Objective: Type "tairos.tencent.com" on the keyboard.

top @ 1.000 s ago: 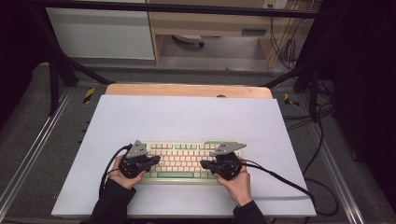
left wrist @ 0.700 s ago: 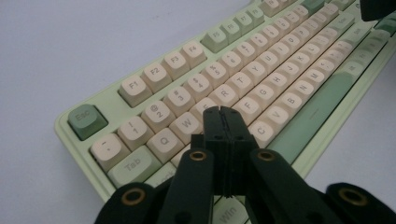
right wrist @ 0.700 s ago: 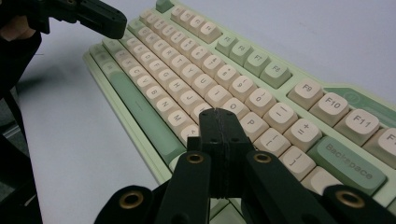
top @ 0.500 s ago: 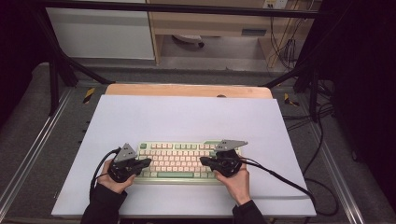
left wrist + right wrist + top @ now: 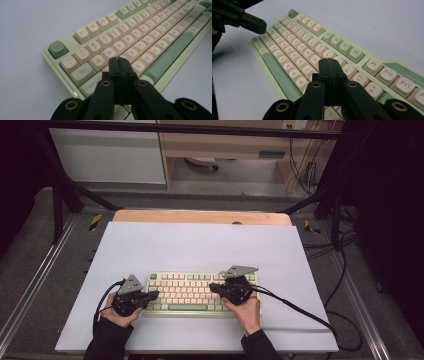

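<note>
The left claw point(image 5: 119, 60) has its jaws pressed together with nothing between them, and its tip sits low over the letter rows at the left end of the keyboard point(image 5: 140, 37), just above the keys near A and S; whether it actually touches a key I cannot tell. Just to its side lie the Tab and Caps Lock keys, and beyond them the Esc key point(image 5: 58, 48) at the corner.

The right claw point(image 5: 329, 61) is likewise closed on nothing, poised over the right half of the same keyboard point(image 5: 312, 42), near the keys around K and L, with the function row farther out. In the high view both claws, left point(image 5: 152, 295) and right point(image 5: 214, 287), point inward over the keyboard point(image 5: 192, 292), which lies flat on the pale table point(image 5: 200, 245) near the person's edge.

By my reading, the key-pressing work is under way: both tips are set in place as pokers, but no key looks clearly pushed down, so most of the pressing seems left to do.
</note>
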The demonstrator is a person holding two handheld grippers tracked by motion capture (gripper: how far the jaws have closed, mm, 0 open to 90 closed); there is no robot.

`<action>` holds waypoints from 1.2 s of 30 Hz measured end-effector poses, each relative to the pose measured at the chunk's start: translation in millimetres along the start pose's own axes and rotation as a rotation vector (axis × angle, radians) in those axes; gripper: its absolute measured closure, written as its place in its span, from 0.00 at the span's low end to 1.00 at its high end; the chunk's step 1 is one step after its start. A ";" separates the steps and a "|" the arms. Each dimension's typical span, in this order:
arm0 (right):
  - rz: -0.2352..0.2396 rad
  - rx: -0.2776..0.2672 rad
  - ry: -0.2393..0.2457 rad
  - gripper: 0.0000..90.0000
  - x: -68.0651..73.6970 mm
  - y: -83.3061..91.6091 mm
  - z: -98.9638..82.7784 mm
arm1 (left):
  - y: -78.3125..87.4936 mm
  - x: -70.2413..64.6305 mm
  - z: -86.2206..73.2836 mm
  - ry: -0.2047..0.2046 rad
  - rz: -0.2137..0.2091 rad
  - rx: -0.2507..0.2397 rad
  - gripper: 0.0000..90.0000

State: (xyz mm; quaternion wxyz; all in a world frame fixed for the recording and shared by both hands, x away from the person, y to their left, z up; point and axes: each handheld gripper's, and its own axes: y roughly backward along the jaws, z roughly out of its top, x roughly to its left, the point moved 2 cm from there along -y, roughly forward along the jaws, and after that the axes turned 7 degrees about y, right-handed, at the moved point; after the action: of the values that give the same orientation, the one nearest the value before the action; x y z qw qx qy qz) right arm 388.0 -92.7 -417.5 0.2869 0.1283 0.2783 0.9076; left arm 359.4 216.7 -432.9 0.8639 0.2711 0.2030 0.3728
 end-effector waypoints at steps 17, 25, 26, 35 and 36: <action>-0.026 0.059 0.000 1.00 -3.0 -28.1 -4.1 | -2.8 -0.1 -1.5 0.003 -0.007 0.009 1.00; -0.030 0.075 0.000 1.00 -3.2 -32.3 -6.6 | -2.8 0.0 -1.5 0.003 -0.007 0.008 1.00; -0.029 0.075 0.000 1.00 -3.3 -32.4 -6.7 | -2.8 0.0 -1.5 0.002 -0.007 0.008 1.00; -0.029 0.079 0.005 1.00 -3.5 -32.9 -7.1 | -2.7 0.1 -1.4 0.002 -0.005 0.008 1.00; -0.027 0.082 0.008 1.00 -3.8 -33.0 -7.3 | -2.6 0.1 -1.3 0.002 -0.005 0.007 1.00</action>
State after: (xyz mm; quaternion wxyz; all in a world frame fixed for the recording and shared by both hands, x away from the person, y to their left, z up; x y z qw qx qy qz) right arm 403.0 -75.6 -442.9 0.2927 0.1327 0.3183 0.8919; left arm 360.2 215.7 -435.6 0.8637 0.2734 0.2058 0.3699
